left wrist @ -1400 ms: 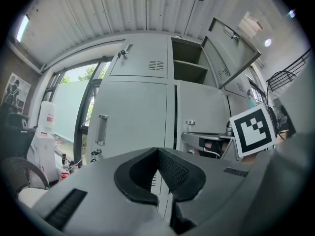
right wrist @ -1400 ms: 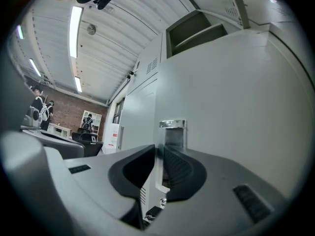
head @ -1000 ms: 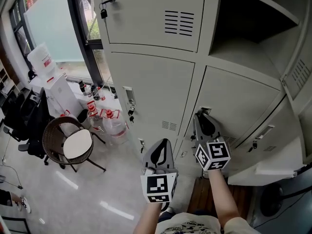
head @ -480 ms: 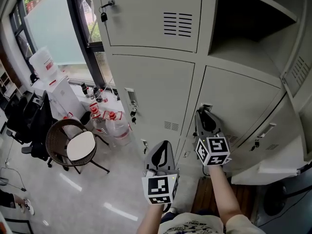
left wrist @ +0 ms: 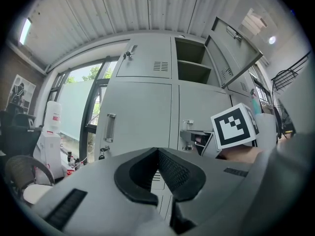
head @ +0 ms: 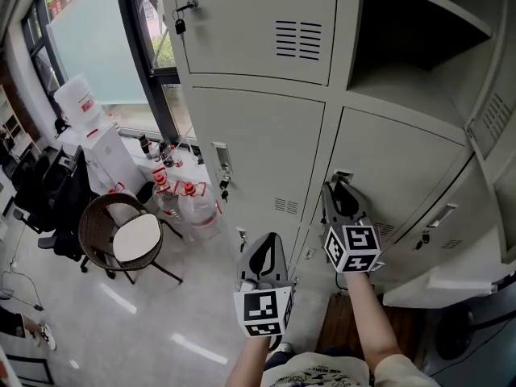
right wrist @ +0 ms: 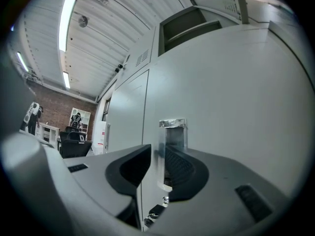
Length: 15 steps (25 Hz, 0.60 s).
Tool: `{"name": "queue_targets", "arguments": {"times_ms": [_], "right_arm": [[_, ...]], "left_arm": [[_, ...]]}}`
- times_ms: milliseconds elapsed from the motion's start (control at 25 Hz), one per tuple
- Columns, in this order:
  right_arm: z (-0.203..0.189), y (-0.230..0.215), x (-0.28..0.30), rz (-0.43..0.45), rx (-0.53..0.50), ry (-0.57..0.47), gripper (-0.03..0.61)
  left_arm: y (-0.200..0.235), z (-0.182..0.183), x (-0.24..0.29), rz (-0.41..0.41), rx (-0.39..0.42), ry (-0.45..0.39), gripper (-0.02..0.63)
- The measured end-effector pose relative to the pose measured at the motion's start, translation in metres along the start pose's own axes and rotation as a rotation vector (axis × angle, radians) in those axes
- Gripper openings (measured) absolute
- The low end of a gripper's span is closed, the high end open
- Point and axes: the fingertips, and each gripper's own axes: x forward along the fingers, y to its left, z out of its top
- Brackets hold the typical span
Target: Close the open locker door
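Note:
Grey metal lockers fill the head view. The middle right door [head: 403,176] lies flush with its frame. My right gripper [head: 339,187] reaches up to that door's metal handle [head: 342,176]. In the right gripper view the handle [right wrist: 170,146] stands between the jaws of the right gripper [right wrist: 158,154], which are opening, with a gap on the left side. Above it, the upper right locker [head: 419,39] is open, its door [head: 496,111] swung out to the right. My left gripper [head: 264,247] hangs lower and to the left, shut and empty; its jaws [left wrist: 158,151] meet at the tip.
Another grey door with a handle [head: 435,216] juts out at lower right. Keys hang from the left door's lock [head: 224,185]. On the floor to the left are a wicker chair [head: 121,240], water bottles [head: 189,204] and a white dispenser [head: 101,151] by the window.
The head view has drifted slightly to the left. Both grippers stay where they were, the right one still at the handle.

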Motion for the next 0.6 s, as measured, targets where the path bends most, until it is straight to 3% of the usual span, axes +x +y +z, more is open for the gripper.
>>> {"name": "queue_targets", "arguments": {"times_ms": [80,360,520,600], "right_arm": [[-0.002,0.003,-0.007,-0.001,-0.011,-0.003,0.12],[-0.004,-0.009,-0.049,-0.047,0.016,-0.037,0.121],[0.017,-0.022,-0.092,-0.095,-0.018,-0.095,0.121],[0.037,-0.03,-0.12,-0.128,-0.07,-0.142,0.184]], "left_arm": [[0.0,-0.001,-0.002,0.003,-0.002,-0.001,0.004],[-0.007,-0.004,-0.005,-0.006,0.011,-0.01,0.005],[-0.018,0.001,-0.005,-0.031,0.034,-0.016,0.005],[-0.029,0.007,-0.005,-0.058,0.045,-0.023,0.004]]}}
